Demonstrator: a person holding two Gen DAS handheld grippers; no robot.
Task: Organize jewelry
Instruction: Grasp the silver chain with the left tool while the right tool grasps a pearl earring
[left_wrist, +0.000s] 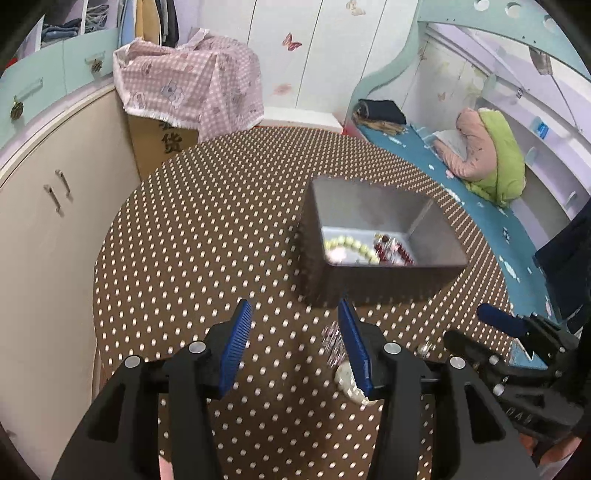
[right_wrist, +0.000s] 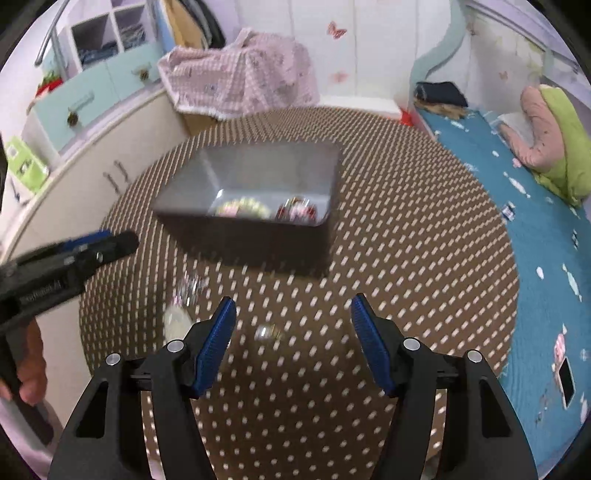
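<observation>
Both claws gape before grey box (left_wrist: 373, 291) holding beaded bracelets (left_wrist: 351, 246).

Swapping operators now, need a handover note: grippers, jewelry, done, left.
Left gripper: open, empty, low over the table.
Right gripper: open, empty, just short of a small shiny piece.
Box: mid-table, holding a pale bead bracelet and a red beaded piece.
Left on the table: a sparkly piece and a pale piece by the left gripper's right finger, plus the small shiny piece.
Frames are blurry; check what each loose piece is before grasping.
</observation>
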